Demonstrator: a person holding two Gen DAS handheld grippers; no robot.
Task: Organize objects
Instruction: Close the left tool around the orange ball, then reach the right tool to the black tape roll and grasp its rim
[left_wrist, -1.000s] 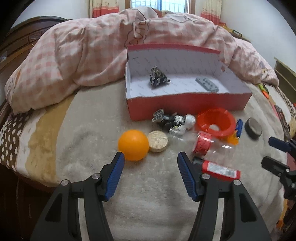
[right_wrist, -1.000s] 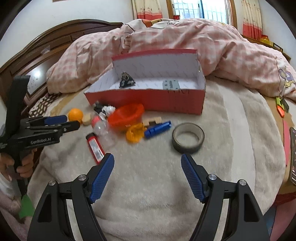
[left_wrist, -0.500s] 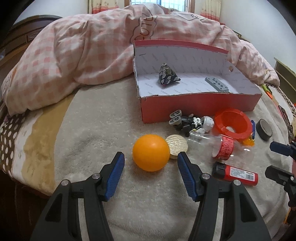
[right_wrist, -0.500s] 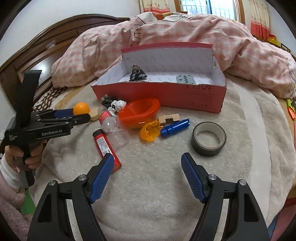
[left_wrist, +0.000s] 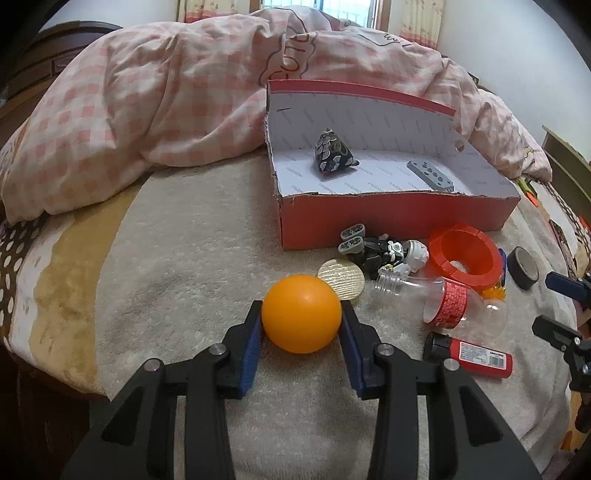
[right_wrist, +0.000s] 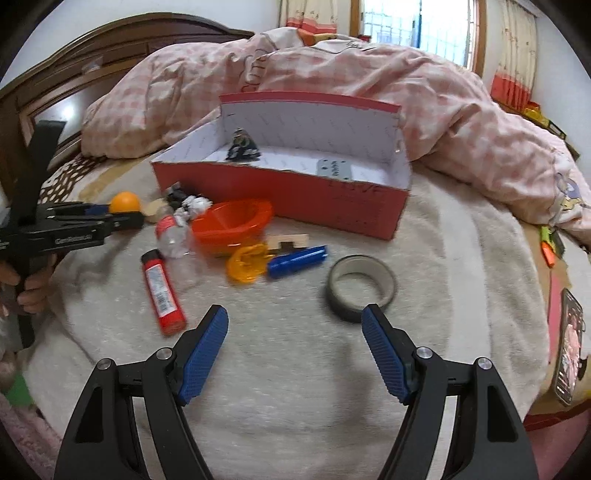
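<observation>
An orange ball (left_wrist: 301, 314) rests on the cream blanket, and my left gripper (left_wrist: 301, 308) is closing on it, both blue pads touching its sides. From the right wrist view the ball (right_wrist: 125, 202) shows at the tips of the left gripper (right_wrist: 123, 221), held by a hand. The red box (left_wrist: 399, 218) stands open behind, with a dark patterned pouch (left_wrist: 334, 157) and a grey plate (left_wrist: 430, 175) inside. My right gripper (right_wrist: 295, 317) hangs open over bare blanket, a grey tape roll (right_wrist: 362, 286) just beyond its right finger.
In front of the box lie a wooden disc (left_wrist: 341, 277), a toy figure (left_wrist: 384, 253), a clear bottle (left_wrist: 443, 301), a red tube (left_wrist: 476, 356), an orange-red bowl (right_wrist: 232, 223), a yellow piece (right_wrist: 247, 264) and a blue cylinder (right_wrist: 297, 260). A pink quilt (left_wrist: 166, 103) is piled behind; a phone (right_wrist: 569, 343) lies far right.
My left gripper moved forward and down around the orange ball, and its jaws narrowed onto it. The right gripper's view shifted slightly; its jaws stayed wide.
</observation>
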